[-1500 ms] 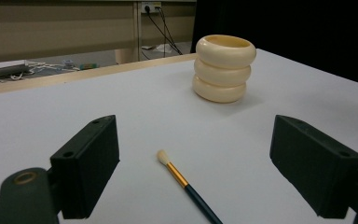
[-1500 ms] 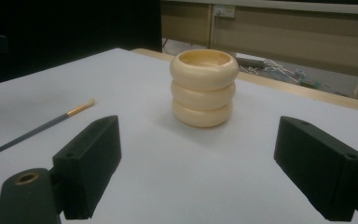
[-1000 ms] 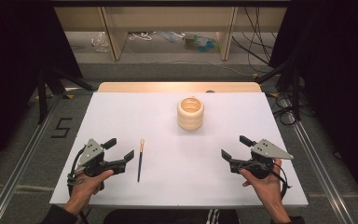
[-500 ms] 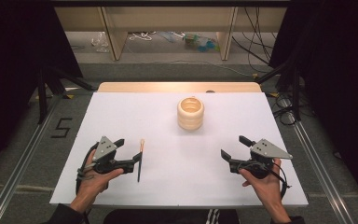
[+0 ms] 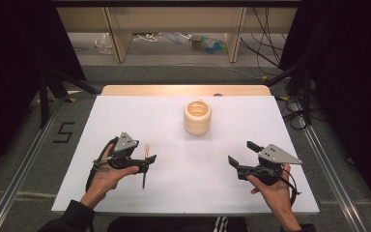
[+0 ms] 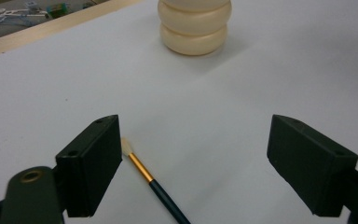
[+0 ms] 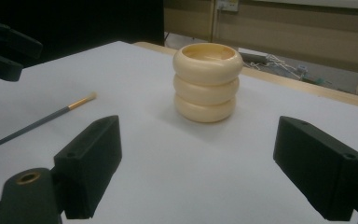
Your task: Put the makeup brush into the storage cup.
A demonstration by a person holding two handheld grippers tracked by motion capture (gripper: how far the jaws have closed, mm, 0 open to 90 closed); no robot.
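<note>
The left gripper view showed the left gripper (image 6: 193, 163) wide open, empty, over the thin blue paintbrush (image 6: 156, 187). Closing crooked could roll it away. The right gripper (image 7: 209, 170) gaped empty too.

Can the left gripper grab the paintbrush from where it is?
Probably yes. The left gripper hangs open right over the paintbrush, which lies flat on the white table with nothing around it.

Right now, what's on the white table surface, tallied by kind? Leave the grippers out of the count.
Paintbrush: 1, lying flat, dark handle, pale bristles
Cream ribbed holder: 1, upright, open at the top
Total: 2
</note>
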